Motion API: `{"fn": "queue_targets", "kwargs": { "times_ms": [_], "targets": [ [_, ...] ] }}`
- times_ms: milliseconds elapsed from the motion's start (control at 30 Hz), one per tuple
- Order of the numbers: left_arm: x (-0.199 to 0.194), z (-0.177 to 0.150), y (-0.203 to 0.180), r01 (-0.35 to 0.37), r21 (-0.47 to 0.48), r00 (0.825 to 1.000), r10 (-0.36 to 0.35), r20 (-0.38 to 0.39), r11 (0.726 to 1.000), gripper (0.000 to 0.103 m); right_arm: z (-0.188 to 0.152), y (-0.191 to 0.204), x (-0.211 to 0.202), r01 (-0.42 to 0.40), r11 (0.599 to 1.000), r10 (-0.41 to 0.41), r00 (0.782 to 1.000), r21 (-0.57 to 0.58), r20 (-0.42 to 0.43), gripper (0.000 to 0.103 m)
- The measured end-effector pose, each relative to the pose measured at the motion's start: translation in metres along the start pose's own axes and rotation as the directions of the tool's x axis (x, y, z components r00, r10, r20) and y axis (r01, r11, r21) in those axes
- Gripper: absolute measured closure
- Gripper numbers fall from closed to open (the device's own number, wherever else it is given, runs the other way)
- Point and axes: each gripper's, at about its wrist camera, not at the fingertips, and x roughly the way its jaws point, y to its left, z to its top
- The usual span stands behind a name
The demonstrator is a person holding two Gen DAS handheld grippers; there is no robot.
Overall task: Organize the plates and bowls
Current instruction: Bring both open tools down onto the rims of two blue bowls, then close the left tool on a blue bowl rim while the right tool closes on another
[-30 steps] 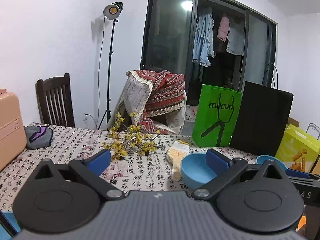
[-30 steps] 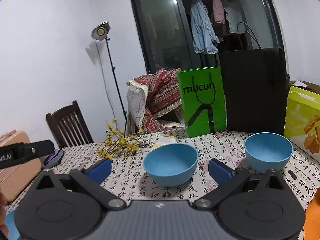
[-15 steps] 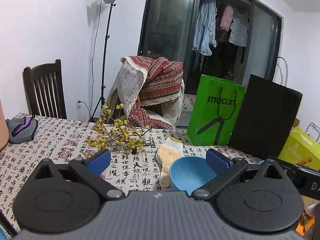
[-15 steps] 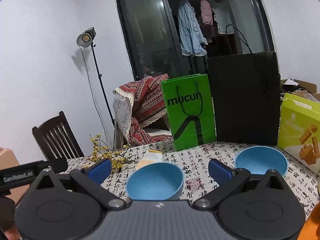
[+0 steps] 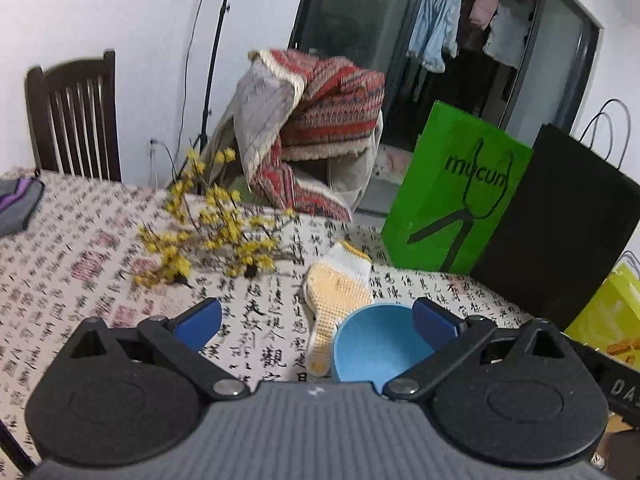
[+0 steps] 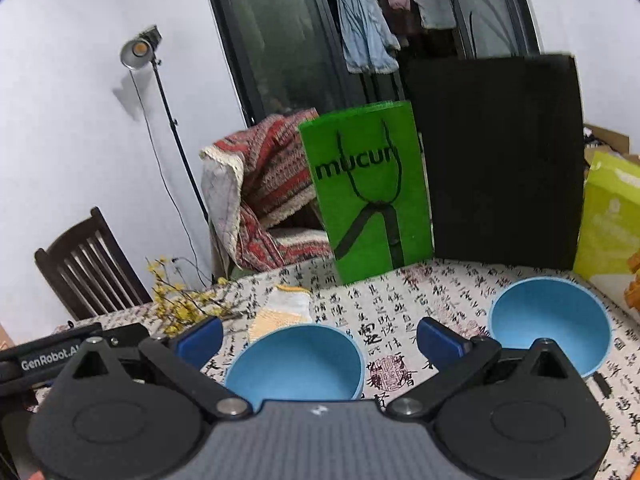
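Note:
Two blue bowls stand on the patterned tablecloth. In the right wrist view the nearer bowl (image 6: 298, 362) sits between the spread fingers of my right gripper (image 6: 318, 338), which is open and holds nothing. The second blue bowl (image 6: 550, 322) stands further right, beyond the right finger. In the left wrist view my left gripper (image 5: 316, 320) is open too, with one blue bowl (image 5: 380, 346) just inside its right fingertip (image 5: 434, 322). No plates show in either view.
A knitted yellow and white glove (image 5: 336, 292) lies beside the bowl, and a yellow flower sprig (image 5: 208, 232) lies left of it. A green paper bag (image 6: 370, 190), a black bag (image 6: 496, 160) and a yellow bag (image 6: 610, 216) stand at the table's back. A dark wooden chair (image 5: 76, 116) stands at the far left.
Both grippers moved closer to the table and bowls, which now look larger and nearer. The left view has swung left, putting the bowl under its right finger. Both grippers stayed open.

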Motion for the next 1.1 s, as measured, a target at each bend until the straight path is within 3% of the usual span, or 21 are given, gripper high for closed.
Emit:
{"fn": "queue_targets", "kwargs": {
  "times_ms": [133, 467, 767, 967, 1100],
  "targets": [
    [0.026, -0.001, 0.001, 0.03, -0.02, 0.999, -0.031, -0.043, 0.999, 0.0, -0.003, -0.006, 0.028, 0.035, 0.999, -0.035, 0.998, 0.004, -0.048, 0.0],
    [0.082, -0.019, -0.009, 0.009, 0.017, 0.988, -0.006, -0.156, 1.0, 0.0, -0.021, -0.022, 0.076, 0.076, 0.997, -0.074, 0.984, 0.006, -0.161, 0.0],
    [0.112, -0.033, -0.016, -0.029, 0.068, 0.972, 0.044, -0.23, 0.997, 0.0, -0.029, -0.031, 0.102, 0.095, 0.995, -0.089, 0.967, 0.018, -0.237, 0.019],
    [0.125, -0.039, -0.017, -0.038, 0.077, 0.959, 0.058, -0.279, 0.996, 0.011, -0.036, -0.03, 0.117, 0.089, 0.996, -0.08, 0.955, 0.016, -0.285, 0.03],
    [0.129, -0.042, -0.02, -0.03, 0.088, 0.953, 0.055, -0.299, 0.996, 0.028, -0.041, -0.026, 0.125, 0.091, 0.996, -0.083, 0.947, 0.012, -0.309, 0.045]
  ]
}}
